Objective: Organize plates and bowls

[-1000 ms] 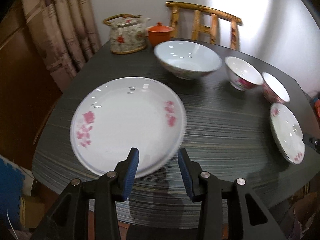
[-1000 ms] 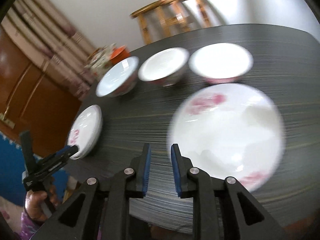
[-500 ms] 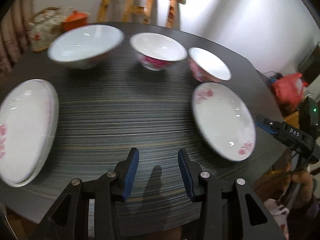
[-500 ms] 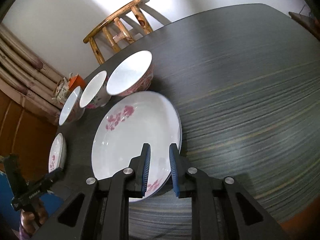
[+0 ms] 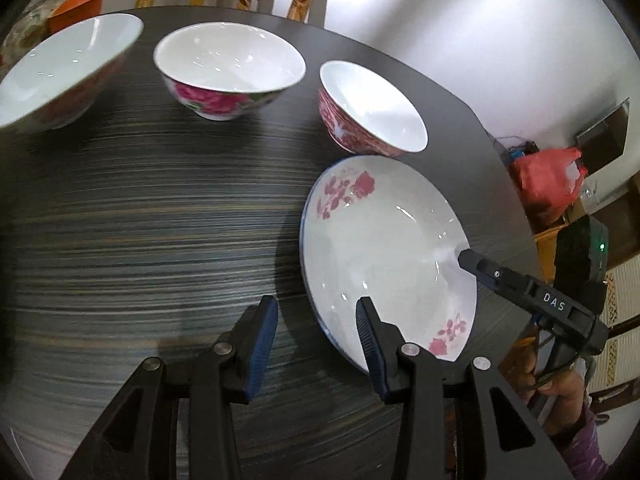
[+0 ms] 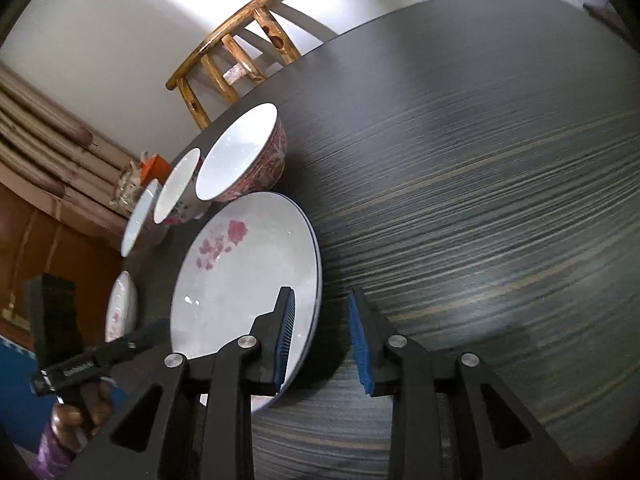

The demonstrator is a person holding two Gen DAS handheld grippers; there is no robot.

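Observation:
A white plate with pink flowers (image 5: 384,248) (image 6: 244,272) lies on the dark table (image 5: 140,220), near its front right edge. My left gripper (image 5: 316,336) is open over the plate's left rim. My right gripper (image 6: 320,332) is open over the plate's right rim; its tip shows over the plate in the left wrist view (image 5: 476,264). Three bowls stand behind the plate: a red-patterned one (image 5: 368,112) (image 6: 244,156), a flowered one (image 5: 228,72) (image 6: 180,188) and a large pale one (image 5: 60,72) (image 6: 140,216). A second flowered plate (image 6: 120,308) lies far left.
A wooden chair (image 6: 236,56) stands behind the table. An orange lidded pot (image 5: 76,4) and a floral teapot (image 5: 24,28) stand at the back left. A red bag (image 5: 548,184) lies off the table's right side. Curtains (image 6: 40,148) hang at left.
My left gripper has swung right from the large plate, past the bowls, to the smaller plate. My right gripper has closed in on that plate's rim and opened wider.

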